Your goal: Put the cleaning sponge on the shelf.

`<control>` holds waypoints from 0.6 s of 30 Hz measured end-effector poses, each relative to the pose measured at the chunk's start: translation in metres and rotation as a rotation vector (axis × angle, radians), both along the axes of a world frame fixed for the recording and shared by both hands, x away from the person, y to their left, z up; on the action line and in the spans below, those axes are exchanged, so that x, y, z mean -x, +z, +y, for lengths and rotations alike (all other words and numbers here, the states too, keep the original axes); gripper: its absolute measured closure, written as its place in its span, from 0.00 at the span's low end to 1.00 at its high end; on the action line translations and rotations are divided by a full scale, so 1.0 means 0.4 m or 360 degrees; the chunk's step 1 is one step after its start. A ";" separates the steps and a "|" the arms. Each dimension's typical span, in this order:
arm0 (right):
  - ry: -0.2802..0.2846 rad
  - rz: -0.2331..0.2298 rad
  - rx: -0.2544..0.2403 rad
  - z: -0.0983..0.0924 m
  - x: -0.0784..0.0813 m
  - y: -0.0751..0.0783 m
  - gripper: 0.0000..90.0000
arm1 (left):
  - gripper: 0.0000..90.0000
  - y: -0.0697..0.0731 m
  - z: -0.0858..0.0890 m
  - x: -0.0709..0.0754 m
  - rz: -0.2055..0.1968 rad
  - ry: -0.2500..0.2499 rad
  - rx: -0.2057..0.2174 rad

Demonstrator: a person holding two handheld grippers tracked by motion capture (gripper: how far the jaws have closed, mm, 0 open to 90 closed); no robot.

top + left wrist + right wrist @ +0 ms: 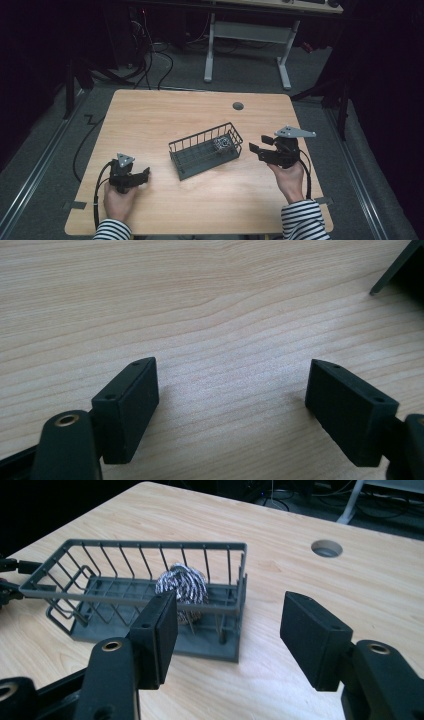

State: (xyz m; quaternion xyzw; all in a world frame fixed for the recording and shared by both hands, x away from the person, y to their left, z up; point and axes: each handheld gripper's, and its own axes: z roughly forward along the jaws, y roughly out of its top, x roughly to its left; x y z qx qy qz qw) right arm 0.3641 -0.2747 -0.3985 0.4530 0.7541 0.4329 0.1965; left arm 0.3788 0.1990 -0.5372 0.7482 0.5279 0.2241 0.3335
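- Near the table's front left corner, the left gripper (pixel 144 174): held in the person's left hand (pixel 118 201); jaws spread wide with nothing between them; in the left gripper view they sit low over bare wood; grey three-cornered plate on top; black cable trailing back off the table edge.
- Right gripper (pixel 257 145): held in the right hand (pixel 290 179) near the table's right edge; jaws wide apart and empty; pointed toward the basket, raised above the tabletop; grey plate on top.
- Wire basket (pixel 190 144): dark grey, rectangular, set at a slant near the table's middle, between the two grippers and apart from both.
- Steel scourer (pixel 181 584): silvery coiled ball; inside the basket, at the end nearer the right gripper, resting on the basket floor.
- Table (pixel 150 115): light wood grain; round cable hole (pixel 238 106) near the far edge.
- Sleeves (pixel 305 222): black and white stripes, at both wrists.
- Beyond the table: grey floor, loose cables, white legs of a second desk (pixel 284 65).
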 end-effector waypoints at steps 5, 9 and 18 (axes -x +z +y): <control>-0.0027 -0.0006 -0.0012 -0.032 0.025 -0.014 0.45 | 0.24 0.000 0.000 0.000 0.0000 0.0000 -0.0001; -0.0059 -0.0010 -0.0028 -0.057 0.046 -0.031 0.45 | 0.24 0.000 0.000 0.000 0.0000 0.0000 0.0000; -0.0138 0.0017 -0.0087 -0.112 0.081 -0.088 0.45 | 0.24 0.000 0.000 0.000 0.0000 0.0000 0.0000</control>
